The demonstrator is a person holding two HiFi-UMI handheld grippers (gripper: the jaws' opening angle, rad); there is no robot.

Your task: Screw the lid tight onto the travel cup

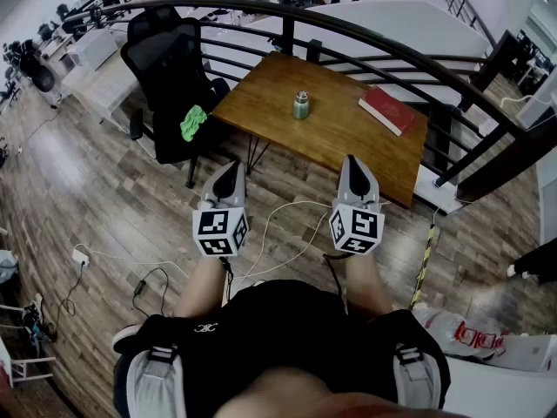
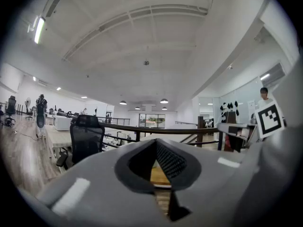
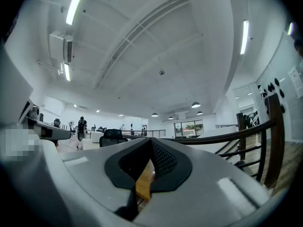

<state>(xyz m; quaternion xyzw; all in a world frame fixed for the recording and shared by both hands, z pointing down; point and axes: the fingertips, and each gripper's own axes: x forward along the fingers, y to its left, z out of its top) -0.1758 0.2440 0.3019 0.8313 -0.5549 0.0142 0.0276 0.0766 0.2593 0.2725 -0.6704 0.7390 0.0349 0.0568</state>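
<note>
Standing mid-worktop (image 1: 339, 142), the green travel cup (image 1: 300, 104) (silver-topped) shows only in the head view. The gripper views catch just wood slivers past the left tongs (image 2: 156, 167) and right tongs (image 3: 149, 167), both pressed together, empty, well short of it.

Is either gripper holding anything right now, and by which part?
Nothing is held. Both the left gripper and right gripper are shut and empty; the travel cup stands untouched on the table.
</note>
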